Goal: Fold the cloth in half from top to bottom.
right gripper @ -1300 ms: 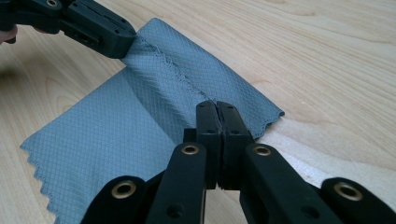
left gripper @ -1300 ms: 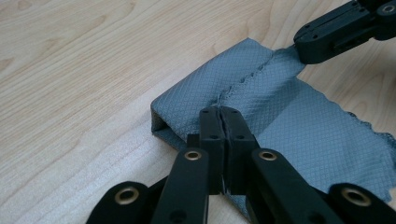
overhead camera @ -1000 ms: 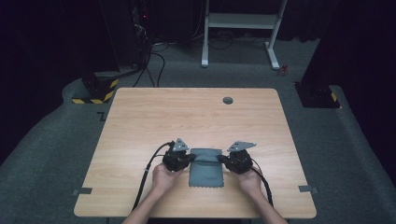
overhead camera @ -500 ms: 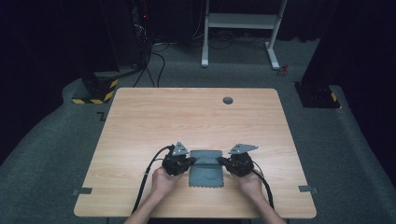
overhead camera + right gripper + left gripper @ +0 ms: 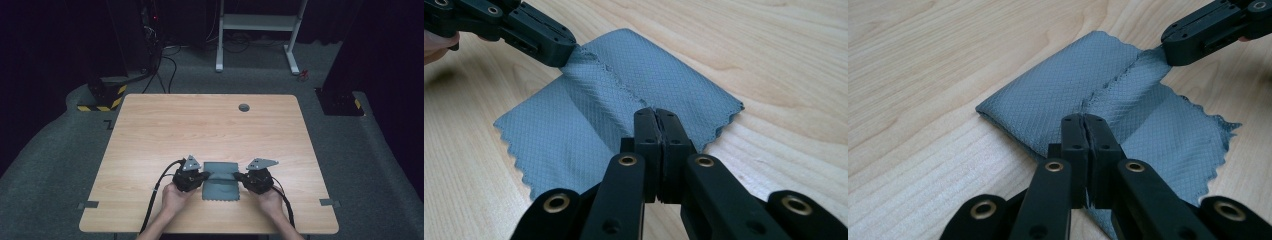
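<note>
Cloth point(image 5: 220, 180) lies half-folded near your edge of the worktop point(image 5: 200, 125). Your left tool point(image 5: 201, 176) and right tool point(image 5: 238, 176) each pinch the folded-over flap's edge; carry both across level and together, so the fold lands square.

So that's one grey cloth point(image 5: 220, 181), two claws, left point(image 5: 204, 176) and right point(image 5: 239, 176), two hands, on one tabletop point(image 5: 200, 130).

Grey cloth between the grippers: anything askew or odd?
Nothing damaged. The grey diamond-weave cloth lies partly folded on the wooden table; the folded layer stops short, leaving the near zigzag edge uncovered. Left gripper and right gripper pinch the fold's opposite ends.
</note>
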`<state>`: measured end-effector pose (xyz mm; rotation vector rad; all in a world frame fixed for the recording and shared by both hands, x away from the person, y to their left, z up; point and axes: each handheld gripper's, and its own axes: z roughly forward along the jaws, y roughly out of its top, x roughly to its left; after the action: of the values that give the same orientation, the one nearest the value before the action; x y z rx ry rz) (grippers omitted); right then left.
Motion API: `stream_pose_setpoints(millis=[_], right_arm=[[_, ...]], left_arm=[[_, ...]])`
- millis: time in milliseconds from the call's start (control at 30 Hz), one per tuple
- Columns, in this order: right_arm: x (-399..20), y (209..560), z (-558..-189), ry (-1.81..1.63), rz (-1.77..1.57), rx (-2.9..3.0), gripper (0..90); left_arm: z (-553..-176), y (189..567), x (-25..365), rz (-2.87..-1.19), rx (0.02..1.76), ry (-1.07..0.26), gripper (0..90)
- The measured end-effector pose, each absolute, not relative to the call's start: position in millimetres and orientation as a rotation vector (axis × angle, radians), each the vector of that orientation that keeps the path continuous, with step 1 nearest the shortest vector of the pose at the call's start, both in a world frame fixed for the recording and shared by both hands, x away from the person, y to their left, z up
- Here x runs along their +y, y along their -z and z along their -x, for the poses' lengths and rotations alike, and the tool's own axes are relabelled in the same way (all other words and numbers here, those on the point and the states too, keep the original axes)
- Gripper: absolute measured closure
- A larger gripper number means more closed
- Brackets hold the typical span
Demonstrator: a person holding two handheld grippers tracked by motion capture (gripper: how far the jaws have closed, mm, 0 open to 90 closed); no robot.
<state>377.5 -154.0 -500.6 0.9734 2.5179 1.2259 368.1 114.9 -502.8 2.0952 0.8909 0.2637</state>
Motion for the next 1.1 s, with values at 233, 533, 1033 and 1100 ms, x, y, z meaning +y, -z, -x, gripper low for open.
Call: stream_pose_setpoints(millis=[233,533,1033,1100], right_arm=[[-154.7,502.5,-370.3,-1.229,-0.965,2.529,89.1],[-157.6,503.5,-362.6,-1.24,-0.948,2.534,89.1],[-155.3,508.6,-348.5,-1.249,-0.921,2.556,89.0],[-155.0,509.6,-347.9,-1.244,-0.928,2.558,89.0]], left_arm=[[-361.8,503.1,115.0,-2.096,0.876,-0.27,87.9],[-352.9,506.1,113.8,-2.105,0.86,-0.273,87.8],[-341.8,509.8,117.3,-2.108,0.86,-0.277,87.6],[-340.7,510.4,116.8,-2.112,0.858,-0.276,87.6]])
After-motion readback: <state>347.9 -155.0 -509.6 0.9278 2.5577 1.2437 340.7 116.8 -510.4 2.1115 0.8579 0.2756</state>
